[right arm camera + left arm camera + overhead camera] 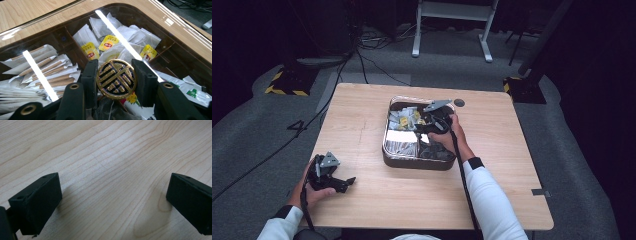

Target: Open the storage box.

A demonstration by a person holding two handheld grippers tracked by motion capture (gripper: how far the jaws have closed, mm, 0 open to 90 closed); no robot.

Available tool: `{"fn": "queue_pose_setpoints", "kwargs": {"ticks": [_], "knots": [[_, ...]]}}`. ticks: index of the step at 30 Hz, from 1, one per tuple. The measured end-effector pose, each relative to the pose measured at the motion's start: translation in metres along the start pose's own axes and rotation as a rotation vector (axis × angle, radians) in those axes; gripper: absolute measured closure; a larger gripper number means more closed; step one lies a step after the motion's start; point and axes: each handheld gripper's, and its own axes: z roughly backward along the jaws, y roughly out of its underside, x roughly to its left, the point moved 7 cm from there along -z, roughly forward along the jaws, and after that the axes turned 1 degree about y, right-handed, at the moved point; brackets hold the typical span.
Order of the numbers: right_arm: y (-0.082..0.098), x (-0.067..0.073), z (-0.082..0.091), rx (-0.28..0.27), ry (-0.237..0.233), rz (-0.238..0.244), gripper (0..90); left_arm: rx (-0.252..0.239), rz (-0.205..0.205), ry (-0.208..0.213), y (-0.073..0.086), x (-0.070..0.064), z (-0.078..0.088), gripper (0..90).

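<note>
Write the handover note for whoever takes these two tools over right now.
Right tool: shut on the round gold knob of the clear lid on the compartment box, mid-table. Lid looks in place over the box; whether it has started to lift I cannot tell.
Left tool: open, nothing between its jaws, resting low over the bare table at the near left corner.
Inside the box: tea bags in the far compartment, paper-wrapped sticks beside them, more sachets nearer.
Done: knob gripped.
Left: probably lift the lid off and set it down on free table.
</note>
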Motion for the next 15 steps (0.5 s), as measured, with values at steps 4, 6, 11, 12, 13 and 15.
{"fn": "queue_pose_setpoints", "kwargs": {"ticks": [4,6,11,12,13,15], "knots": [[-0.0014,-0.0002,0.0014,0.001,0.003,0.003,59.3,0.001,0.0,0.0,0.0,0.0,0.0,0.5],[-0.002,-0.0005,0.0025,-0.002,0.001,0.0,59.4,0.0,0.0,0.0,0.0,0.0,0.0,0.5],[-0.004,-0.0011,0.005,-0.006,0.007,0.006,59.4,-0.001,0.0,0.001,0.0,0.0,-0.0001,0.5],[-0.0044,-0.0012,0.0058,-0.006,0.008,0.008,59.4,0.0,0.0,0.001,0.0,0.0,0.0,0.5],[-0.0045,-0.0013,0.0064,-0.004,0.008,0.01,59.4,-0.001,0.0,0.001,0.0,0.0,-0.0001,0.5],[-0.0049,-0.002,0.0078,-0.005,0.012,0.01,59.4,-0.001,0.0,0.001,0.0,0.0,-0.0001,0.5]]}}
